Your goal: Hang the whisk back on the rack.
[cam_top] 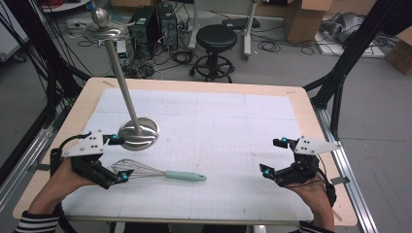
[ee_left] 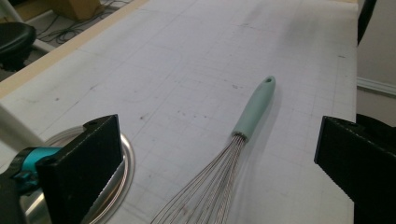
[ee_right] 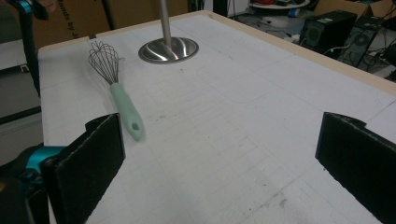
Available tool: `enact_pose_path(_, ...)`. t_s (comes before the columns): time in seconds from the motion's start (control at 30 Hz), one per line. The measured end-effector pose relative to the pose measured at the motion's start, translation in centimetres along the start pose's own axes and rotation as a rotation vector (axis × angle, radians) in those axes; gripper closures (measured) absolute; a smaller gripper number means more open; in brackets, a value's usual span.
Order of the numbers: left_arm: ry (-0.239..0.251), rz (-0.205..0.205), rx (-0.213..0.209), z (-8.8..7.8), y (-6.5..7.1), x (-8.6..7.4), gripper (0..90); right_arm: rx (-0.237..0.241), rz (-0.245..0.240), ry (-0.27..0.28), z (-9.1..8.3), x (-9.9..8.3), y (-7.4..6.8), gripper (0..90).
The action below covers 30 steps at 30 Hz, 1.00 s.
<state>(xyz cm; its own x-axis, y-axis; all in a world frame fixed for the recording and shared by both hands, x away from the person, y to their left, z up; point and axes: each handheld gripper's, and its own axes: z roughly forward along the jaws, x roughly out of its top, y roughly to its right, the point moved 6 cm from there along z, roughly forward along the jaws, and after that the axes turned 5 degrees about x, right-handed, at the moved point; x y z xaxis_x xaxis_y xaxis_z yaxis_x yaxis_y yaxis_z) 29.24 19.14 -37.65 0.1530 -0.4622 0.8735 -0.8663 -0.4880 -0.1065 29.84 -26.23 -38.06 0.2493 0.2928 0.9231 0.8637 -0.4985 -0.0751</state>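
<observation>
The whisk [cam_top: 158,172] lies flat on the table [cam_top: 252,131], its wire end between my left gripper's [cam_top: 118,159] wide-open jaws, untouched, the green handle pointing away toward my right gripper [cam_top: 273,156]. That one hovers well apart from it, jaws spread, holding nothing. Just beyond my left gripper stands the metal stand [cam_top: 138,132].

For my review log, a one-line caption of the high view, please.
Open left gripper brackets the wire end of a mint-handled whisk beside a steel stand; open right gripper rests apart.
</observation>
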Motion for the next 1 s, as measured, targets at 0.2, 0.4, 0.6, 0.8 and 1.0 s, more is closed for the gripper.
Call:
enact_pose_path(0.2, -0.059, 0.065, -0.042, 1.8, 0.6, 1.8, 1.7, 0.005, -0.002, 0.006, -0.2, 0.0, 0.0, 0.4)
enact_pose_path(0.4, -0.084, 0.1, -0.113, 3.7, 1.4, 3.4, 1.7, 0.008, -0.003, 0.009, -0.4, 0.0, -0.1, 0.4)
enact_pose_path(0.6, -0.111, 0.151, -0.161, 5.5, 1.7, 4.2, 1.7, 0.006, -0.009, 0.018, -0.5, 0.1, -0.1, 0.4)
enact_pose_path(0.8, -0.119, 0.188, -0.199, 7.3, 2.2, 4.7, 1.7, 0.009, -0.005, 0.014, -0.5, 0.0, -0.1, 0.4)
enact_pose_path(1.0, -0.139, 0.214, -0.244, 9.0, 2.8, 5.1, 1.7, 0.007, -0.002, 0.019, -0.8, 0.0, -0.1, 0.4)
